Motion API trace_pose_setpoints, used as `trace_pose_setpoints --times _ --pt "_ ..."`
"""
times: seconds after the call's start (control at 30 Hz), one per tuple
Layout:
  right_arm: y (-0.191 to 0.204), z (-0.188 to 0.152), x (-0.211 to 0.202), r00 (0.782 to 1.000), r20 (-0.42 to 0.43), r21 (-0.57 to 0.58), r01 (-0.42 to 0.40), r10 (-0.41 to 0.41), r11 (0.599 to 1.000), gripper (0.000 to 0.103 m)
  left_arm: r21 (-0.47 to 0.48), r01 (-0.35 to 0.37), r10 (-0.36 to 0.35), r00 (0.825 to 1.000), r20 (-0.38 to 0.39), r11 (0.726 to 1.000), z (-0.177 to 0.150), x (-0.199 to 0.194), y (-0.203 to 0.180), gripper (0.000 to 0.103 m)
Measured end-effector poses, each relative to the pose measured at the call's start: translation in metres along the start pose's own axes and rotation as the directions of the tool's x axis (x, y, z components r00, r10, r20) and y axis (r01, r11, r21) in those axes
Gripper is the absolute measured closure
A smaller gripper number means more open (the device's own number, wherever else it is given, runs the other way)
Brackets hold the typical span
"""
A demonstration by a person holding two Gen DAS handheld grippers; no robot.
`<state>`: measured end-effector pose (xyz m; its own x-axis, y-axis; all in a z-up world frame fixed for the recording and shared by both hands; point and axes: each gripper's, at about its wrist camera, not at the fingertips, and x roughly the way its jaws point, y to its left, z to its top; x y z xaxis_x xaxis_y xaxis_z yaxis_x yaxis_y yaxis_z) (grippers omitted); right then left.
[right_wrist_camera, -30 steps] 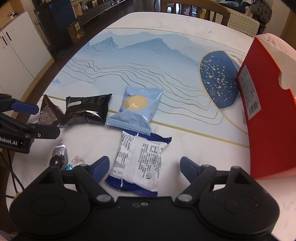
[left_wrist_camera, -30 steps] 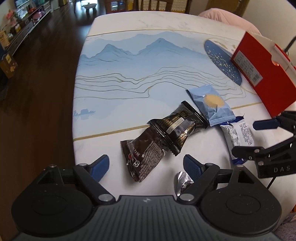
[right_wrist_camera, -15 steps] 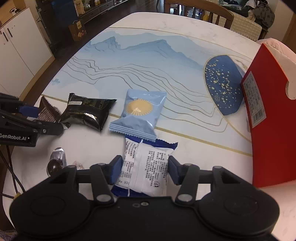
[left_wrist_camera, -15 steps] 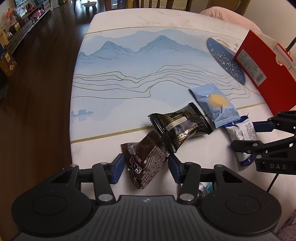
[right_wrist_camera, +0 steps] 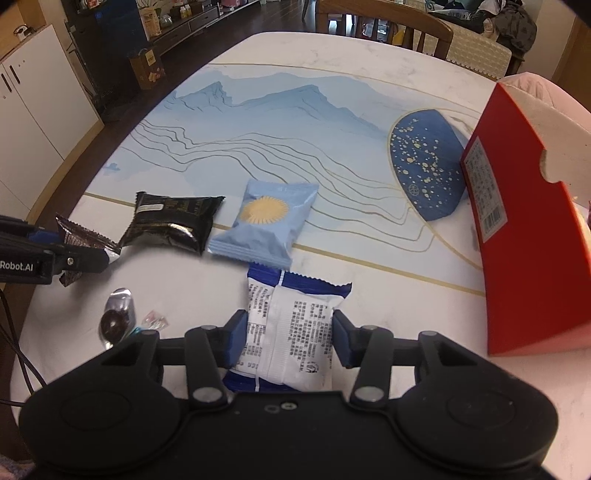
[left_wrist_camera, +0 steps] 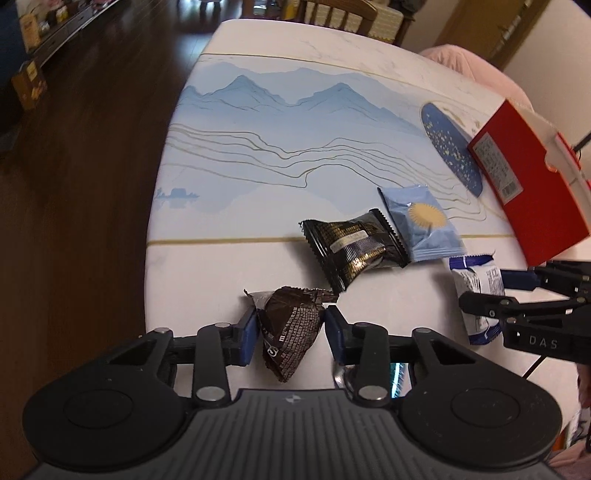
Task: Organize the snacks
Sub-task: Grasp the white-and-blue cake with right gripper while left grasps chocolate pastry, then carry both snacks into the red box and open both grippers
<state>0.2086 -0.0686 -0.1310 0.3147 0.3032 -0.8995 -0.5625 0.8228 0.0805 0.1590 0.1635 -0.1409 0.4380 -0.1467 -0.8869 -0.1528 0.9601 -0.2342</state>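
Note:
My left gripper (left_wrist_camera: 290,334) is shut on a brown chocolate packet (left_wrist_camera: 290,332), which also shows at the left of the right wrist view (right_wrist_camera: 79,240). My right gripper (right_wrist_camera: 288,338) is shut on a white and blue snack packet (right_wrist_camera: 291,339), seen at the right in the left wrist view (left_wrist_camera: 476,291). A black and gold packet (left_wrist_camera: 354,247) and a light blue packet with a gold sun (left_wrist_camera: 421,225) lie on the table beyond both grippers. A red box (right_wrist_camera: 528,251) stands open at the right.
The table (left_wrist_camera: 277,147) has a blue mountain print and a rounded left edge over dark floor. Small wrapped candies (right_wrist_camera: 118,317) lie near the front edge between the grippers. A wooden chair (right_wrist_camera: 384,22) stands at the far end.
Both grippers have closed from open: the left onto the brown packet, the right onto the white and blue packet. Both have moved slightly forward over their packets.

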Motion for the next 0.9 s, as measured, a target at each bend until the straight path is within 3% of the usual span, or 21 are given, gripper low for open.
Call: trace_pose_setpoints --times 0.43,0.67,0.9 --pt "-0.012 -0.006 -0.064 0.997 0.067 0.032 -0.049 0.047 0.998 0.057 -0.061 0.034 -0.034 0.999 0.003 0.998 -0.014 -0.043 -0.018 0.066" --pt "-0.037 -0.004 -0.106 0.993 0.113 0.044 -0.049 0.044 0.998 0.057 -0.037 0.063 -0.062 0.998 0.030 0.997 -0.004 -0.073 -0.051 0.065" --pt "-0.082 0.005 -0.137 0.988 0.153 0.064 -0.038 0.028 0.997 0.057 0.028 0.105 -0.106 0.992 0.063 0.994 0.018 -0.093 -0.108 0.065"
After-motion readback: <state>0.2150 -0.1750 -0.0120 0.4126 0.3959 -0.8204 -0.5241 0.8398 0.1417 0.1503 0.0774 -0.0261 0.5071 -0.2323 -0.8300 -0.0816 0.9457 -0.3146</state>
